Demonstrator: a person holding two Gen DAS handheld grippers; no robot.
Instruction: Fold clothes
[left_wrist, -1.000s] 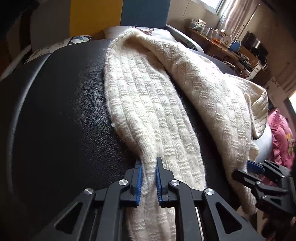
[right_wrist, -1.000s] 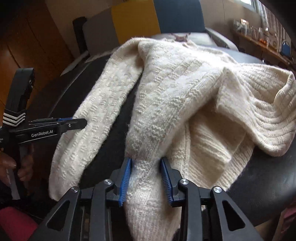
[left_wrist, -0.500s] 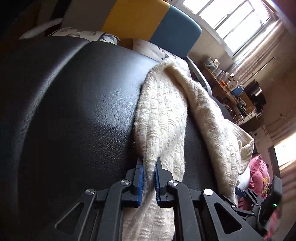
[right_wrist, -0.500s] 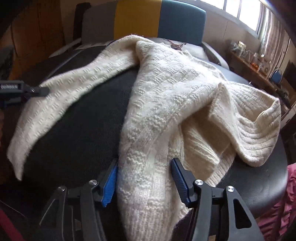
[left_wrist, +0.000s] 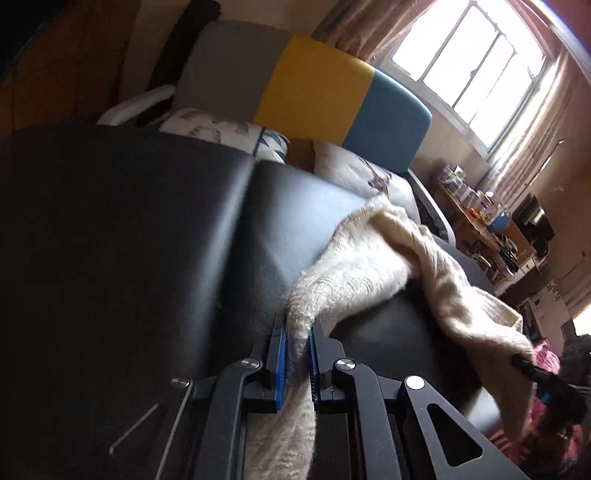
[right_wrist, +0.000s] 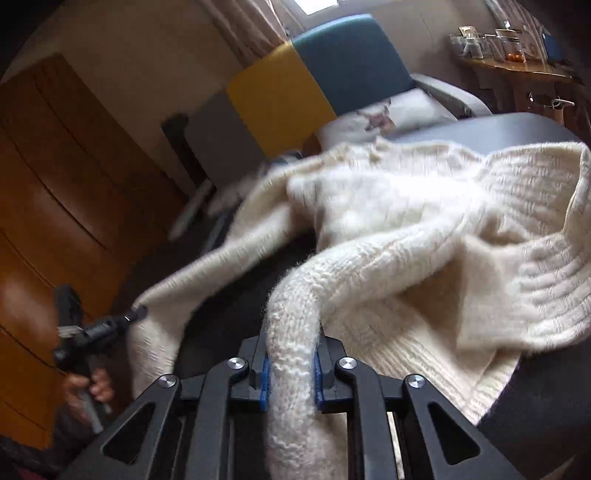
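**Cream knit sweater, both ends gripped, being drawn off the black surface**

Item 1, nearest: left gripper (left_wrist: 295, 363). Its blue-padded jaws are clamping a narrow bunched band of the cream sweater (left_wrist: 354, 273); the knit is trailing down past the jaws. A second ago this band was lying flat and wide along the padded top; it is now pulling into a taut rope.

Item 2: right gripper (right_wrist: 290, 369). Its jaws are closing tight on a rolled strand of the sweater (right_wrist: 424, 221). Half a second ago they were standing wide around loose fabric, so this is a fresh grasp.

Item 3: black padded surface (left_wrist: 140, 229). The sweater is lying across its far right part, heaped and rumpled, with far more bare black showing than a second ago.

Item 4, farthest: yellow-and-blue chair back (left_wrist: 343, 92), window, cluttered shelf.

Assessment: both ends are now secured and the garment is lifting and blurring with motion; likely it is being raised or shaken out for spreading. No fold is made yet.
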